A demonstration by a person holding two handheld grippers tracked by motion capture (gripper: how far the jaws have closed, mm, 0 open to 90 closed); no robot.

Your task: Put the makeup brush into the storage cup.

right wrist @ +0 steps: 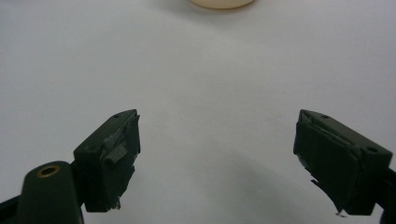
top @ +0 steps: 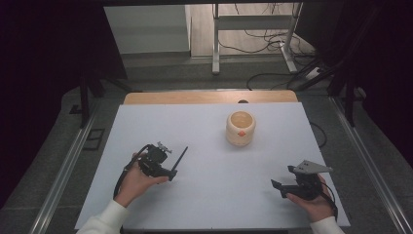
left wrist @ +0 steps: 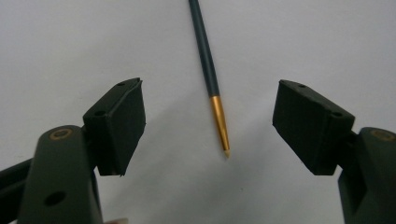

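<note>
The white table [top: 214, 195] took up most of the high view, and on its far half stood a cream cup [top: 240, 127], squat and upright, well apart from both hands. The left gripper [top: 168, 171] sat at the near left with its jaws spread wide and nothing between them; the right gripper [top: 278, 188] rested at the near right, jaws likewise wide and empty. Smallest was the pen [left wrist: 208, 70], a thin dark stick with a gold tip [left wrist: 219, 126], lying flat on the table just ahead of the left gripper and pointing back between its open jaws. It looked light and stiff, probably smooth and round, so it seemed likely to roll or slip if pinched off-centre. The dark shaft just above the gold section looked the best place to take hold, with the jaws closing squarely across it. Lying so low, it would probably call for the jaw tips to come down almost to the table.
</note>
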